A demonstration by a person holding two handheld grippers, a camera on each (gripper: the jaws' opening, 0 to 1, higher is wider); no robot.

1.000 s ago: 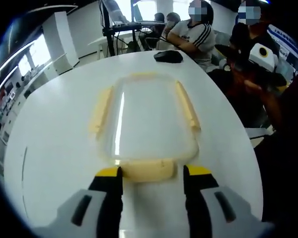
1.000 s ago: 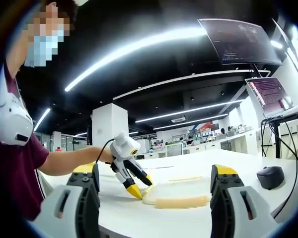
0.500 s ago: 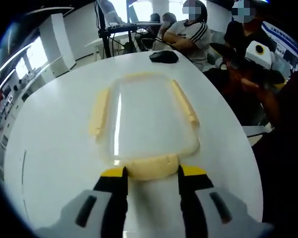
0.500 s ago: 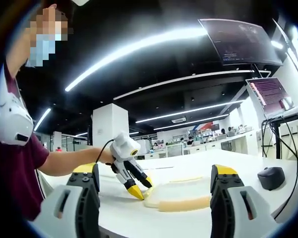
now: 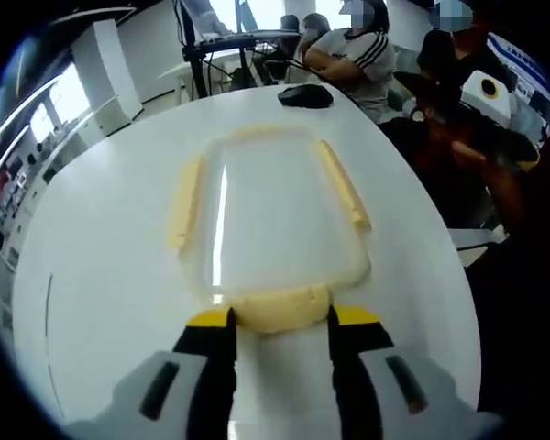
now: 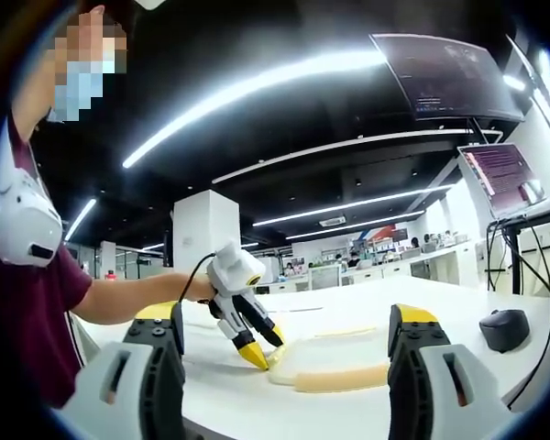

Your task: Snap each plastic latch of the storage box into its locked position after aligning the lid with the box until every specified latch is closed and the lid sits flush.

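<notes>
A clear storage box point(image 5: 275, 206) with its lid on sits on the white round table point(image 5: 101, 247). It has pale yellow latches: the left one point(image 5: 185, 202), the right one point(image 5: 344, 188) and the far one point(image 5: 266, 133) lie flared outward. My left gripper point(image 5: 280, 321) is shut on the near latch point(image 5: 280, 307), a yellow-tipped jaw against each end. In the right gripper view the left gripper point(image 6: 252, 353) points down at the box's end, beside a side latch point(image 6: 344, 377). My right gripper point(image 6: 286, 321) hangs open above the table, with nothing in it.
A black mouse point(image 5: 304, 95) lies near the table's far edge, past the box point(image 6: 504, 330). People sit beyond that edge point(image 5: 357, 55). The person holding the grippers stands at the left point(image 6: 37, 275). A laptop on a stand point(image 6: 509, 174) rises at the right.
My left gripper's jaws have narrowed onto the near latch, which now bulges up between them. The left gripper view shifted slightly. The right gripper has held still and open.
</notes>
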